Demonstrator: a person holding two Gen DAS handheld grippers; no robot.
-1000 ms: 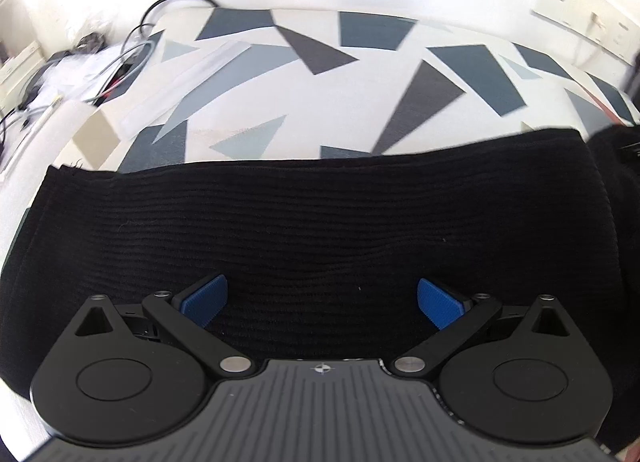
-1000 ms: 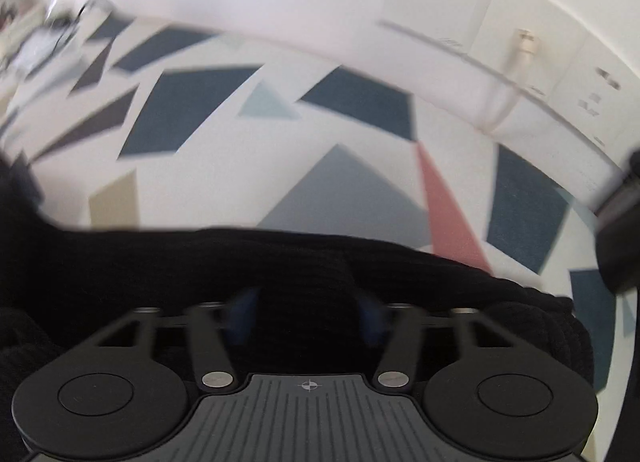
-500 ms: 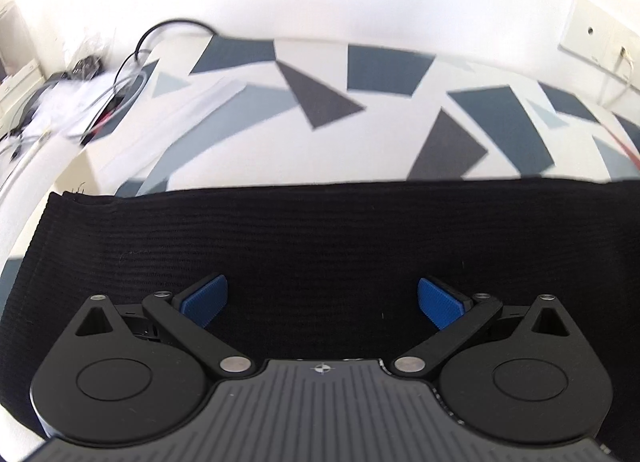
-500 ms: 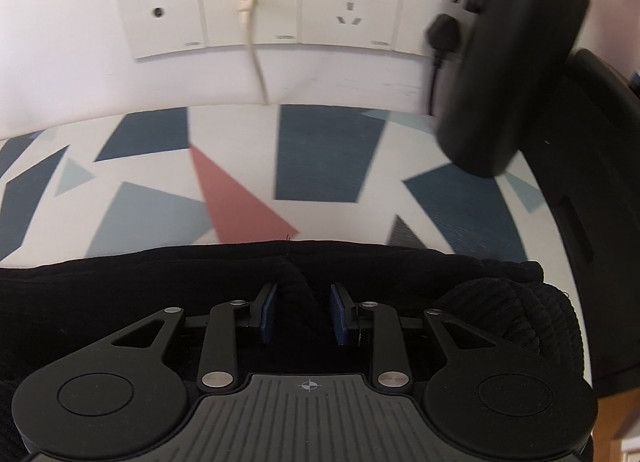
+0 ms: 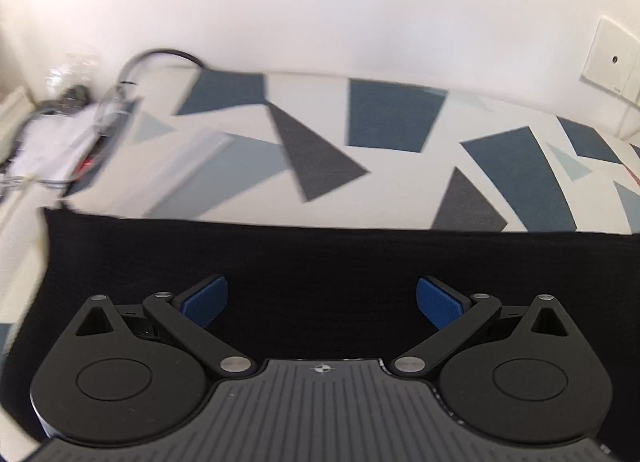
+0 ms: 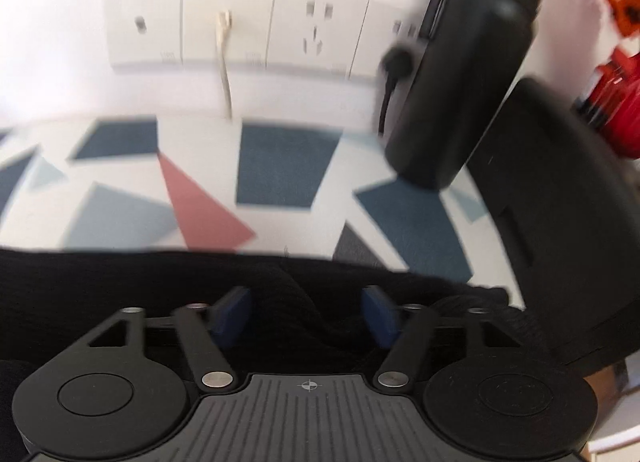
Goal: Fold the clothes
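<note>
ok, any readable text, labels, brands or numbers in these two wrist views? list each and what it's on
No text reads clearly in either view.
Wall socket plates: small grey marks along the lower edge, too blurred to read.
Wall plate in the left view: a tiny mark at its lower corner, too small to read.
Black bottle: no label visible.
Each hand-held gripper body carries only a small crosshair symbol, no letters.
Black knit garment: no tag showing.

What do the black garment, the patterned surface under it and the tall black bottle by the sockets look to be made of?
Black garment: a ribbed knit, probably wool or acrylic; fine horizontal ribs show, matte.
Patterned surface: looks like printed woven cloth or a mat; matte, faintly textured triangles.
Black bottle: likely coated metal or hard plastic; smooth satin sheen, shiny ring near the top. Blur leaves it open.
</note>
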